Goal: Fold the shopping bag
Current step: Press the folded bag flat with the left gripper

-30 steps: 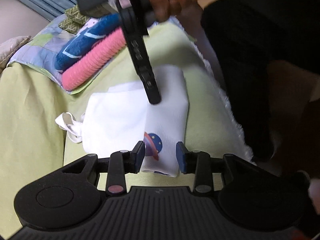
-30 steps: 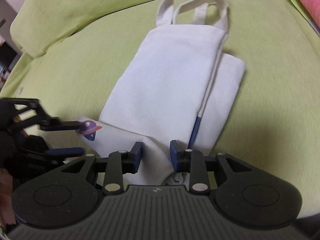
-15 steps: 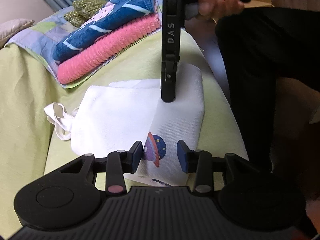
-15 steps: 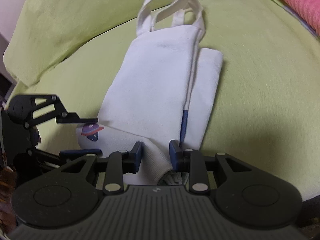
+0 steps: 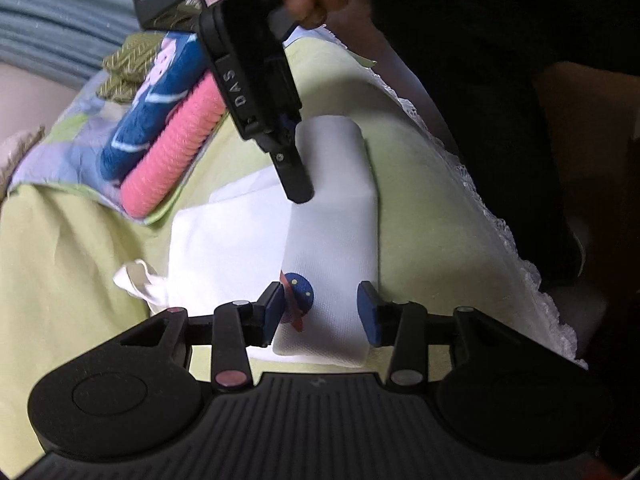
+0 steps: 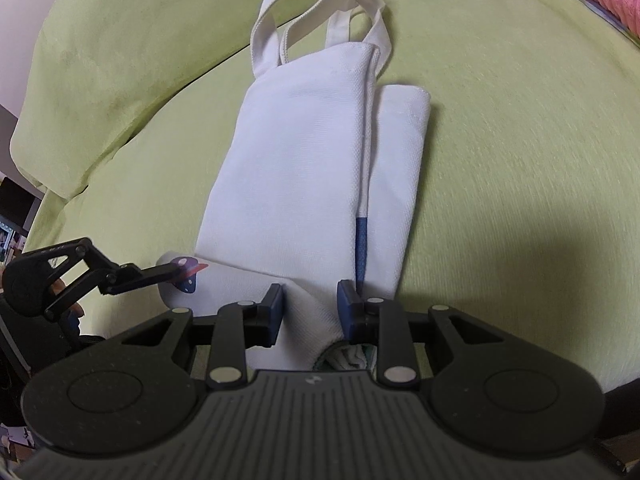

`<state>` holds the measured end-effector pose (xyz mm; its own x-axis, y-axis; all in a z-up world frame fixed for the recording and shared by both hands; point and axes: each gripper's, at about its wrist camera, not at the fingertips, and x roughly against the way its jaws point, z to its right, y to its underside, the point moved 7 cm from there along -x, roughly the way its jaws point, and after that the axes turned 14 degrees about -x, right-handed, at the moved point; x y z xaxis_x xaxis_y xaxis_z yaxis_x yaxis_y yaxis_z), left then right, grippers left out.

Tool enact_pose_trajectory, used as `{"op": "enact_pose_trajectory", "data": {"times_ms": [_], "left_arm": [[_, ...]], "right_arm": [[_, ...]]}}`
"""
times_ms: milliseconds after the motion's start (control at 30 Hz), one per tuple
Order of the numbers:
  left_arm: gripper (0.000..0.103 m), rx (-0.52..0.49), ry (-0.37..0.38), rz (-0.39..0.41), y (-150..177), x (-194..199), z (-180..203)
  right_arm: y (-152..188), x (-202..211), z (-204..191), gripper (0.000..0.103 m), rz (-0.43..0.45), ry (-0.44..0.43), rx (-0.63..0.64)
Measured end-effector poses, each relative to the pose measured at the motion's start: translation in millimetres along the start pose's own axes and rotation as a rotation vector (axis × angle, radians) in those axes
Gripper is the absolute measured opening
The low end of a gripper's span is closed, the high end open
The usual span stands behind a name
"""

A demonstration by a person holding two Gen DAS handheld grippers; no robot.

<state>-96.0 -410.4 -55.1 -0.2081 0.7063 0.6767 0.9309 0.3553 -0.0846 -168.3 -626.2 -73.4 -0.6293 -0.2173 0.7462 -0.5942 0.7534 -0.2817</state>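
Folding in progress: white shopping bag (image 6: 304, 168) flat on green bedcover (image 6: 500, 120), sides already turned in, handles (image 6: 320, 24) at far end from bottom hem. Left tool (image 5: 320, 306) — parted wide, empty, straddling hem corner beside planet print (image 5: 298, 294). Right tool (image 6: 310, 306) — part-open over opposite hem corner, nothing clamped. Advice: pinch both corners through all layers, lift level, carry evenly toward handles — edges aligned.

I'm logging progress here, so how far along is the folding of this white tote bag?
Done: the tote bag is already folded lengthwise into a narrow strip on the green cover. In hand: both open grippers, left gripper and right gripper, straddle its bottom end, which is turned up. Left: folding that end toward the handles.
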Motion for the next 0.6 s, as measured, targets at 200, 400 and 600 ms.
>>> {"op": "enact_pose_trajectory", "data": {"times_ms": [200, 400, 600], "left_arm": [[0.050, 0.157, 0.125, 0.023, 9, -16, -15], [0.058, 0.034, 0.099, -0.002, 2, -18, -4], [0.058, -0.086, 0.040, -0.049, -2, -22, 9]], "right_arm": [[-5, -2, 2, 0.023, -0.022, 0.002, -0.027], [-7, -2, 4, 0.022, -0.028, -0.007, -0.034], [-5, 1, 5, 0.022, -0.025, -0.018, -0.038]]}}
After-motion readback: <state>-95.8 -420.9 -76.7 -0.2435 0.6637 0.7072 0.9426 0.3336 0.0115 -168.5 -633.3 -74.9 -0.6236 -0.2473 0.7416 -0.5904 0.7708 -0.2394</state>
